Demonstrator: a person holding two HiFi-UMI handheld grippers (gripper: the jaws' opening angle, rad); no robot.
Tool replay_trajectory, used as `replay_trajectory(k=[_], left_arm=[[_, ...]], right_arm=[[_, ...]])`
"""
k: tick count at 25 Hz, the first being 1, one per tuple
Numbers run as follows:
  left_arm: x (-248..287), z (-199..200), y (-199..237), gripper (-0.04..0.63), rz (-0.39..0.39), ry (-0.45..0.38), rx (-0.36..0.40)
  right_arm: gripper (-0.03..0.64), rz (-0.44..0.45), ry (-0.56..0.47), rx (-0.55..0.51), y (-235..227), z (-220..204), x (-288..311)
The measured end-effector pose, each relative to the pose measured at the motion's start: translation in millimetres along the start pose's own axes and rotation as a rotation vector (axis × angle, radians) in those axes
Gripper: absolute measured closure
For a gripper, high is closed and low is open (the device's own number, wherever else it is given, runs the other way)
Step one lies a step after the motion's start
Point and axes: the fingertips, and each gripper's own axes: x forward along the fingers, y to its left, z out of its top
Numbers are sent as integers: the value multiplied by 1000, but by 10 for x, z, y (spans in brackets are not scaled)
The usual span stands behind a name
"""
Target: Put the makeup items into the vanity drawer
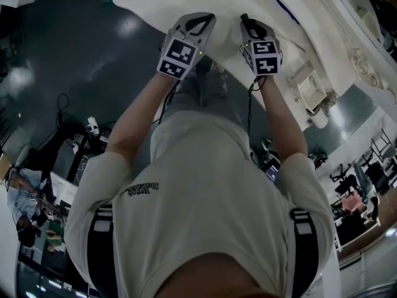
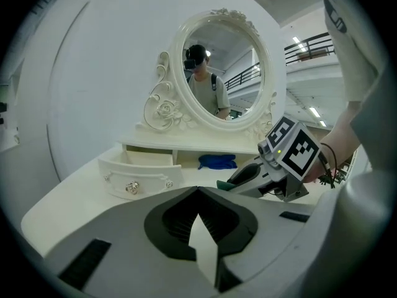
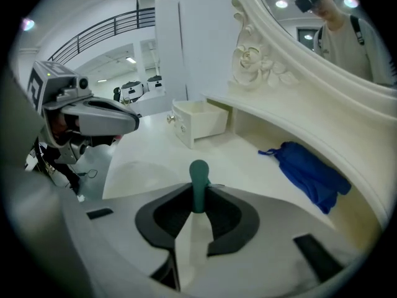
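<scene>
on the white vanity table [image 2: 74, 197] the drawer [image 2: 139, 177] stands pulled open, and the part i can see into looks empty. my left tongs [image 2: 198, 191] are closed together on nothing. my right tongs [image 3: 198, 194] pinch a slim green makeup stick [image 3: 198, 174], well apart from the drawer; carrying it there is left, i think.

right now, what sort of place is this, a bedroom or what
Probably a large lab or workshop hall, not a home: a white vanity table with an ornate oval mirror stands on a grey floor, with gallery railings and equipment stands nearby.
</scene>
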Motion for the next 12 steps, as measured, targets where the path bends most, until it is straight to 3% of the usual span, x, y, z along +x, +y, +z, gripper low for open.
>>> replay_trajectory(k=[6, 9, 12], left_arm=[[-254, 304, -19, 581, 36, -46, 2], [-401, 492, -14, 581, 51, -64, 14], [-601, 860, 68, 583, 93, -139, 59]], right_arm=[[552, 22, -132, -36, 151, 514, -501], [552, 32, -223, -113, 276, 907, -885], [552, 31, -344, -179, 341, 1389, -1256]])
